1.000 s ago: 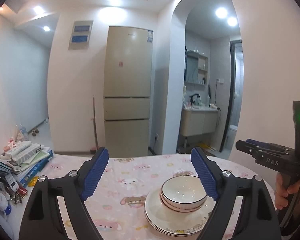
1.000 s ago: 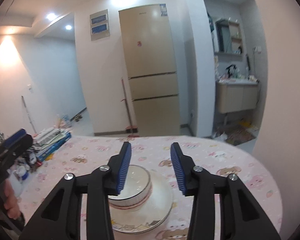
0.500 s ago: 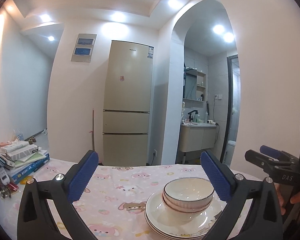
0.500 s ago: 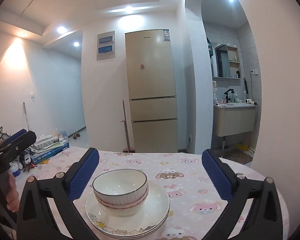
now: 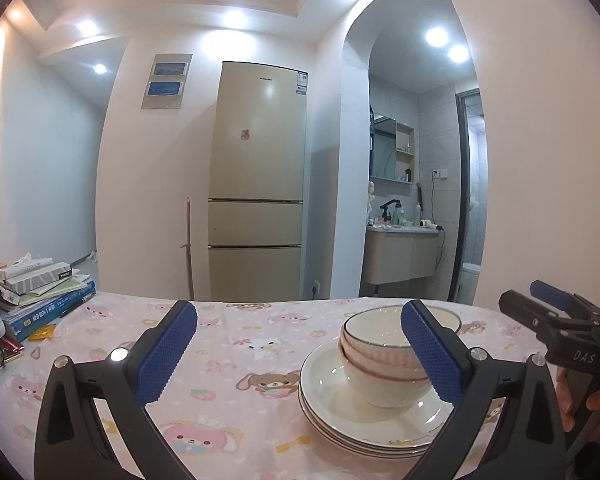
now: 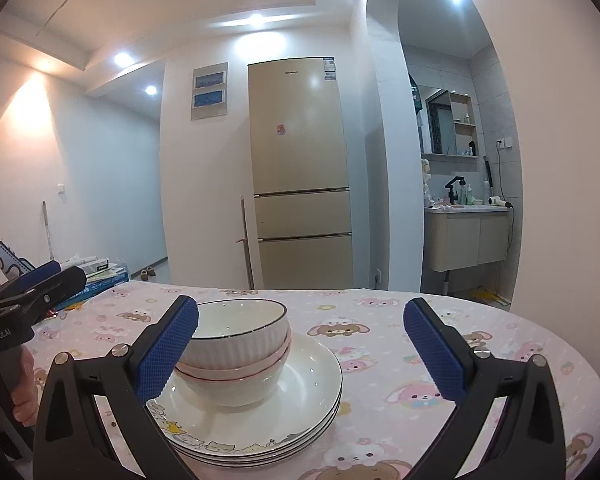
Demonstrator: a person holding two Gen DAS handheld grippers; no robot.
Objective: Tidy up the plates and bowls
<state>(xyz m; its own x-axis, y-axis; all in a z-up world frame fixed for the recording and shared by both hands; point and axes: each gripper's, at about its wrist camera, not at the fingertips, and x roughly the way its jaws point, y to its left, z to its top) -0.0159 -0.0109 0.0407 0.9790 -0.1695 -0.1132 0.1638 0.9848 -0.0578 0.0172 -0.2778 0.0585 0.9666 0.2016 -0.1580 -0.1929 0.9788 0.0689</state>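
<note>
Flanking stack from both sides: left hand-held gripper [image 5: 299,350] and right hand-held gripper [image 6: 301,348] both spread wide, empty, jaws having just opened. Nested bowls [image 6: 236,350] sit on stacked plates [image 6: 300,412] near bench [image 6: 520,364] front edge, likely ready for two-sided lift.

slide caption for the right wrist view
Open right claw facing nested bowls on stacked plates.

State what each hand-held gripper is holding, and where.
Nothing: the left hand-held gripper and right hand-held gripper are open, clear of the stacked white ceramic bowls.
</note>
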